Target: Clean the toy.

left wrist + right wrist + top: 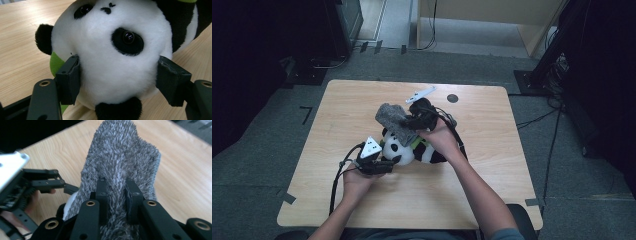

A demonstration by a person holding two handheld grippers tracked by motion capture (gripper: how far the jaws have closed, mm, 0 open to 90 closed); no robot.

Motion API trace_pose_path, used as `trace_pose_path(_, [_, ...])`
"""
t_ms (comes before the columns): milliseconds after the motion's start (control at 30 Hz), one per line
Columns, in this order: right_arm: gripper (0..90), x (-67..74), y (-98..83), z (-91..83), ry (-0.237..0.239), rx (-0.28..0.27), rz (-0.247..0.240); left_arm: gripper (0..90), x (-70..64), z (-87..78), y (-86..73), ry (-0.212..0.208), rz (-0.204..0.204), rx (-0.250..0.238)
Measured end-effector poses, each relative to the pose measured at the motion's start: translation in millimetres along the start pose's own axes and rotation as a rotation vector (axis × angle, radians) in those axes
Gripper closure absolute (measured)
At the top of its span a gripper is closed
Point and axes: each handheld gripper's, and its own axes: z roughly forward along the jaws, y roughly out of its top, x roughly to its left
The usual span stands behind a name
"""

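**One toy panda, one grey sock, two grippers at mid-table**

One toy panda [404, 148] and one grey sock [396, 121] are counted on a single wooden table [492, 185], together with two grippers and two hands. One small dark disc [452, 98] is seen on the tabletop toward the upper right of the high view.

The panda is found at the centre of the high view, lying on the tabletop. Its long axis runs roughly left to right in that frame, with the white head at the left end and the black-and-white body, marked by a green patch, at the right end. In the left gripper view the face is seen upside down, the nose at the top edge and one black ear [44, 38] at the left.

The left gripper [382, 165] is placed at the lower left of the panda. Its jaws are pressed against both sides of the white head, at a middling width, so the head is clasped between them.

The sock is held just above the panda's head, up and left of centre in the high view. Its long axis is tilted from upper left to lower right, and in the right gripper view it points away from the camera toward the top of the frame. The right gripper [411, 121] is pinched narrowly on the fuzzy fabric, which bulges between and around the two jaws.
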Motion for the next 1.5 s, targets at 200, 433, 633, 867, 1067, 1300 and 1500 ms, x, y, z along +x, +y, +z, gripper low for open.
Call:
trace_pose_path(200, [74.8,-2.2,-5.9,22.8,-0.016,0.059,-0.009,28.9,-1.0,-0.3,-0.7,0.006,-0.011,0.006])
trace_pose_path(433, [60.0,-4.8,-4.5,25.7,0.001,0.032,0.013,29.7,-2.0,-0.6,-1.6,0.01,-0.001,0.005])
trace_pose_path(633, [47.5,-0.9,-5.2,35.9,-0.005,0.048,0.02,30.1,-1.7,-0.3,-1.6,0.01,-0.006,0.009])
trace_pose_path(867, [64.3,-1.9,-9.0,36.9,-0.007,0.053,0.012,30.7,-1.7,0.0,-2.1,0.01,0.0,0.01])
trace_pose_path(1067, [71.5,-7.1,-10.0,32.5,-0.006,0.055,0.025,31.3,-1.2,-0.1,-1.9,0.007,-0.003,0.007])
trace_pose_path(1300, [74.6,-19.7,-13.8,19.9,-0.065,0.074,0.027,32.4,0.6,0.0,-0.2,0.002,-0.023,0.014])
trace_pose_path(1500, [75.7,-24.5,-16.4,9.0,-0.146,0.07,-0.005,32.9,2.8,-0.7,0.7,-0.008,-0.04,0.018])
